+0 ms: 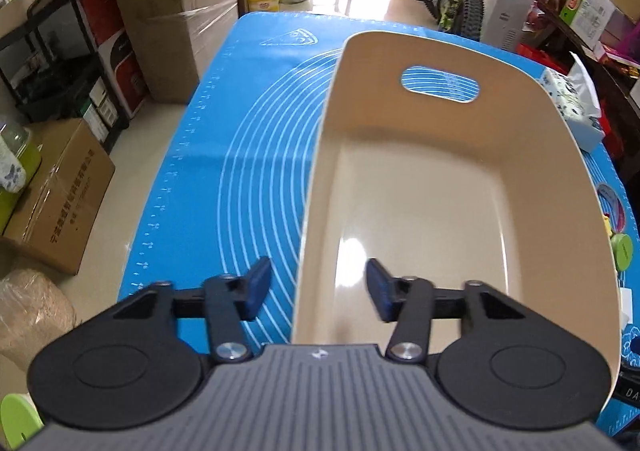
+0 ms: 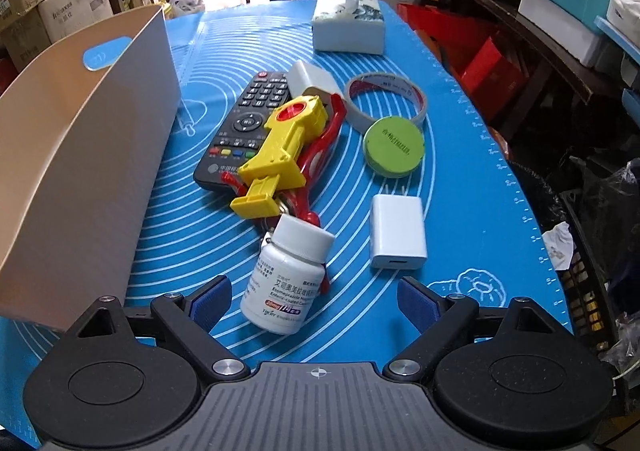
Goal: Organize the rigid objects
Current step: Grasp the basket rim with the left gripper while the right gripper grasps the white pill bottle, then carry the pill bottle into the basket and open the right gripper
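Left gripper [image 1: 318, 293] straddles bin wall [image 1: 310, 211] untouched; right gripper [image 2: 314, 305] wide around bottle [image 2: 286, 279].

Blue mat [image 2: 460, 179], beige bin [image 1: 440, 179], remote [image 2: 240, 127], pill bottle [image 2: 284, 279], charger [image 2: 398, 231], tape roll [image 2: 386, 99], tissue box [image 2: 348, 27]

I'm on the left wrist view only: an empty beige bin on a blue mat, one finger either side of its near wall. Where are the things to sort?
Observer: Right of the bin, in a cluster on the mat; the right wrist view shows them.
Operator: What's nearest the right gripper?
Observer: A white pill bottle lying on its side between the open fingers of the right gripper, not gripped.
Operator: Anything stacked?
Observer: A yellow toy lies partly across a black remote.
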Motion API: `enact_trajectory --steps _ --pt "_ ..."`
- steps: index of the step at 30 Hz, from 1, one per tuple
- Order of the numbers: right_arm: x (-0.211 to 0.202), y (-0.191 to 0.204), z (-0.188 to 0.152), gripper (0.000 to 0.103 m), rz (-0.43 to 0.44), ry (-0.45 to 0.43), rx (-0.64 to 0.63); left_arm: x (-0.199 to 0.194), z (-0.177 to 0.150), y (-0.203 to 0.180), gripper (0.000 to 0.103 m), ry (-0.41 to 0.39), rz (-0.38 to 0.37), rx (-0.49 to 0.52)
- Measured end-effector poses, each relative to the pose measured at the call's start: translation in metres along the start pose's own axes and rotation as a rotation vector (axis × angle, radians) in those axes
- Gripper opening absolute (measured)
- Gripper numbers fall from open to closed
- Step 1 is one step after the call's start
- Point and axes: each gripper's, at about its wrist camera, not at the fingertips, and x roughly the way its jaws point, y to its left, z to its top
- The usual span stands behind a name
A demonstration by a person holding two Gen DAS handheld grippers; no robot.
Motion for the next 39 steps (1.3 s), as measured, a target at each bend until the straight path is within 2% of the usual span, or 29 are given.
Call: enact_trajectory --steps 2,4,7,9,13,19,22,30,39 --pt "0.005 0.003 0.001 0.085 -0.009 0.013 -0.007 -0.001 0.002 0.005 0.039 0.004 -0.006 -0.016" --pt "0.008 0.004 0.001 0.081 -0.008 0.03 0.002 0.0 0.002 0.007 0.024 0.01 -0.004 -0.025" --pt "0.014 0.004 0.002 0.079 -0.002 0.05 0.041 0.002 0.001 0.009 0.018 0.021 -0.005 -0.026" --pt "0.017 0.004 0.002 0.076 0.003 0.057 0.066 0.003 0.001 0.01 0.005 0.027 -0.016 -0.025" --pt "0.024 0.007 0.004 0.068 0.0 0.066 0.088 0.003 0.002 0.009 0.004 0.031 -0.028 -0.03" --pt "0.024 0.015 0.004 0.048 -0.025 0.041 0.057 0.004 0.002 0.011 0.004 0.036 -0.033 -0.036" --pt "0.022 0.012 0.002 0.047 -0.019 0.03 0.058 0.005 0.002 0.011 0.004 0.037 -0.032 -0.038" --pt "-0.008 0.009 0.013 0.045 -0.029 -0.084 0.041 0.005 0.002 0.012 0.004 0.04 -0.038 -0.042" --pt "-0.039 0.013 0.031 0.045 0.0 -0.189 0.045 0.005 0.002 0.011 0.004 0.04 -0.036 -0.038"
